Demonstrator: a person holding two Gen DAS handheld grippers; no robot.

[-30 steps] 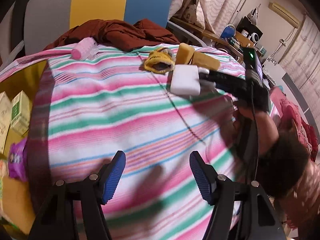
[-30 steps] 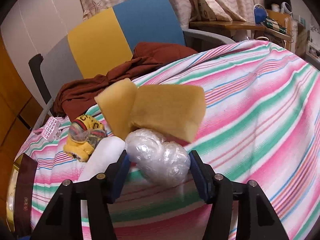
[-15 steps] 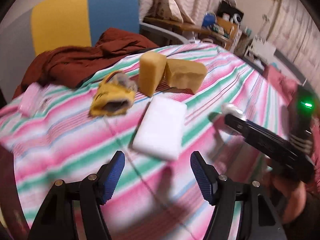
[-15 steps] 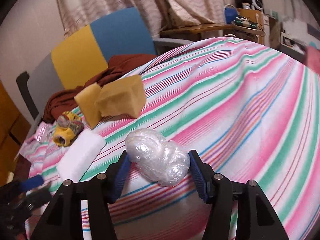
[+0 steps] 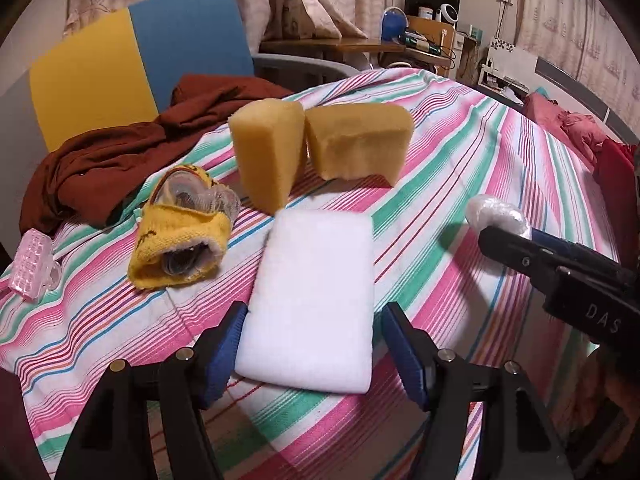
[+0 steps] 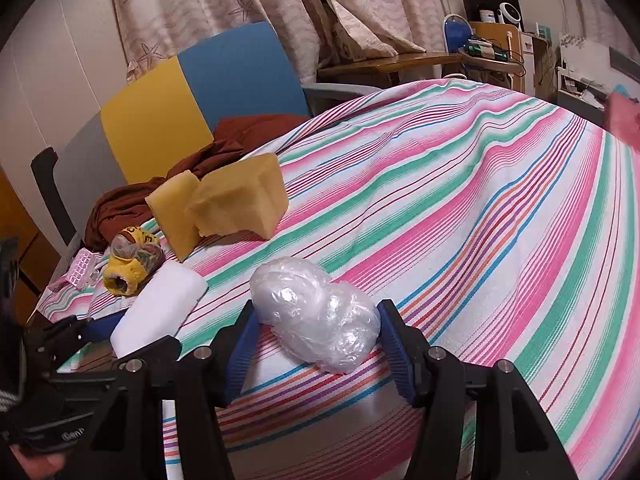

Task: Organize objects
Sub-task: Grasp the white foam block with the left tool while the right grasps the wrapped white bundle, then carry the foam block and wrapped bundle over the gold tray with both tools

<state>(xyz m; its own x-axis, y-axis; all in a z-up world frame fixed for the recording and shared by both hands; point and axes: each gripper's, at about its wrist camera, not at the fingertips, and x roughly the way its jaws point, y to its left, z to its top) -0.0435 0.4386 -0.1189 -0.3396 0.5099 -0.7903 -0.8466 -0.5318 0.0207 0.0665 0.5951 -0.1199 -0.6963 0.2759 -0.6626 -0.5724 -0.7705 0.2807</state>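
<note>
While sorting remains barely begun on the striped cloth [image 5: 460,168], left gripper [image 5: 310,350] poised with jaws spread either side of the white foam block's [image 5: 316,300] near end, pads not yet pressing. Right gripper [image 6: 316,338] clamped on a crumpled plastic bag bundle [image 6: 316,316], carried just above the cloth. Farther back, ungathered: yellow knitted pouch [image 5: 180,240], pink hair clip [image 5: 34,264], two yellow sponges [image 5: 268,152] touching, brown garment [image 5: 120,152] before a blue-and-yellow chair [image 5: 132,56].
</note>
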